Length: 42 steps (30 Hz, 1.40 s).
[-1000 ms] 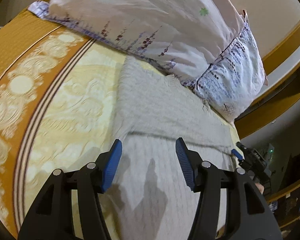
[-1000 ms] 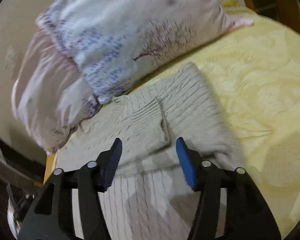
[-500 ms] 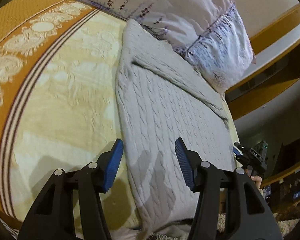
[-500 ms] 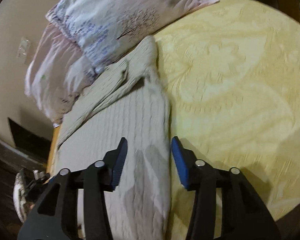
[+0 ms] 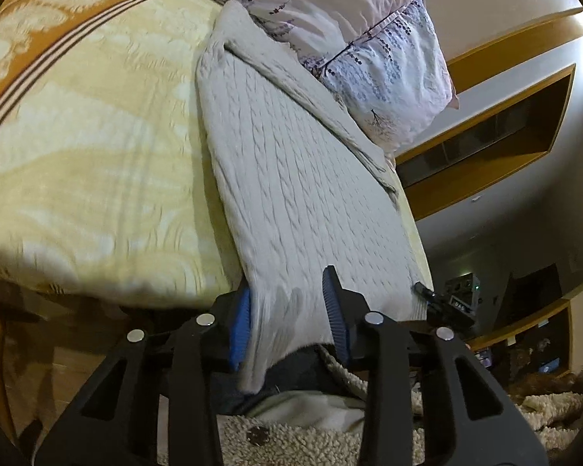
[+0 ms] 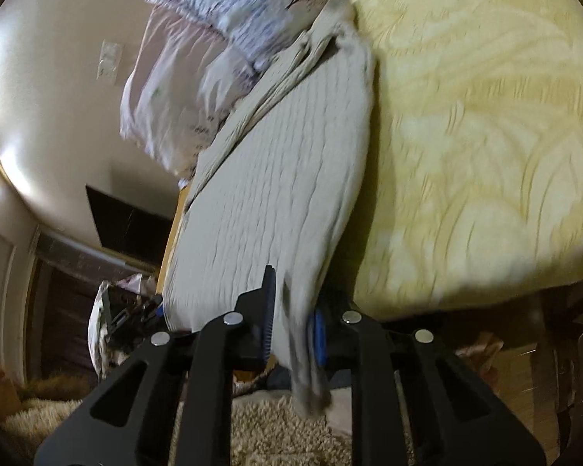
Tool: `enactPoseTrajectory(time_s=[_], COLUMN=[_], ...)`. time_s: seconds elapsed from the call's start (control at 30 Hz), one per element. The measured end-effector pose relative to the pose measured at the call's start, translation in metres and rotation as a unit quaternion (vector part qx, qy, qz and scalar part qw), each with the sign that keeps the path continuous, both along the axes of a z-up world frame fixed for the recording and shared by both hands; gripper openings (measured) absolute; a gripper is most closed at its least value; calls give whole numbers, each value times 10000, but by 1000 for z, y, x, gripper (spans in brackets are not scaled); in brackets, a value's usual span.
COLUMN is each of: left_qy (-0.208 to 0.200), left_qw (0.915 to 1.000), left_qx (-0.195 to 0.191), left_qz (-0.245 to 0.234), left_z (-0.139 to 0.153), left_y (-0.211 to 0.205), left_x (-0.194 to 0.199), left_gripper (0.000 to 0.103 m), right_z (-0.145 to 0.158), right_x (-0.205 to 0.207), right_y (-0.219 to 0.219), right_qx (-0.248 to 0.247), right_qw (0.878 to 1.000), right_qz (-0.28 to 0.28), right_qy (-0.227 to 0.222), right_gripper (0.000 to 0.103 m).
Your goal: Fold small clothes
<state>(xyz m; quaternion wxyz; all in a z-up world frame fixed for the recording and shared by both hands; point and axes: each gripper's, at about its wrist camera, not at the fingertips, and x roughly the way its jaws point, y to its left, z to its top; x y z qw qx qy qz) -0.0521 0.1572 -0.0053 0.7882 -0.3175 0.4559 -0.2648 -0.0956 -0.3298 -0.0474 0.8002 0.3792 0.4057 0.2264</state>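
Observation:
A grey cable-knit sweater [image 5: 291, 178] lies stretched across the yellow bedspread, its near hem hanging over the bed's edge; it also shows in the right wrist view [image 6: 276, 178]. My left gripper [image 5: 287, 318] straddles the hem's left corner with the jaws still apart, cloth between the blue pads. My right gripper [image 6: 291, 326] has its jaws nearly closed on the hem's right corner, and the cloth bunches and hangs below them. The right gripper's tip shows at the far hem in the left wrist view [image 5: 439, 303].
Floral pillows [image 5: 369, 31] lie against the sweater's far end. The yellow and orange bedspread [image 5: 89, 163] spreads to the side. A shaggy cream rug [image 5: 291, 439] lies below the bed's edge. Wooden wall shelves [image 5: 505, 124] stand beyond.
Both grippers have pulled back from over the sweater's middle to its near hem at the bed's edge. The right jaws have narrowed onto the cloth; the left jaws narrowed somewhat.

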Motion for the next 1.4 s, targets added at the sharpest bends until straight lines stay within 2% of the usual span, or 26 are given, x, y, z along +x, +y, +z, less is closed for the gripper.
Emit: enactPoseTrajectory(time_s=[0.17,0.27,0.33,0.43,0.57,0.7,0.93,1.1,1.27,1.4], left_qy=[211,237,161,-41,-328,-591,-1055,-1206,-1343,-1343], left_qw=[9997,9996,9997,9993,9985,9965,9896,9854,9813,9794], left_qx=[71,122,138,350,425,509,811,904,1043,1178], left_qz=[-29,-46,-75,-89,87,287,555,797,900,939], left_z=[-8,-9,-5,8,26,43,74,90,104,109], left_y=[-7,-10,-13,-17,-10,-1,3,2,-2,-6], left_x=[-8,-7,-6,-2,10,25,69,111,158,200], left_gripper=[26,16,8,7,7,7,6,6,6,6], right_z=[-1,2,10,33,63,80,104,127,144,146], right_x=[-7,-7,-6,-6,0,10,33,67,115,154], right_y=[11,17,18,17,17,16,18,19,18,18], right_qx=[-154,-368,-460,-639,-968,-1263,-1839,-2085,-2187,-2301], right_qw=[9996,9990,9985,9953,9865,9774,9543,9385,9328,9319], right_qz=[218,242,175,4,-269,-500,-962,-1273,-1440,-1569], right_qy=[7,-79,-259,-731,-1293,-1617,-2150,-2441,-2477,-2324], right_gripper=[16,9,8,8,7,7,7,7,7,7])
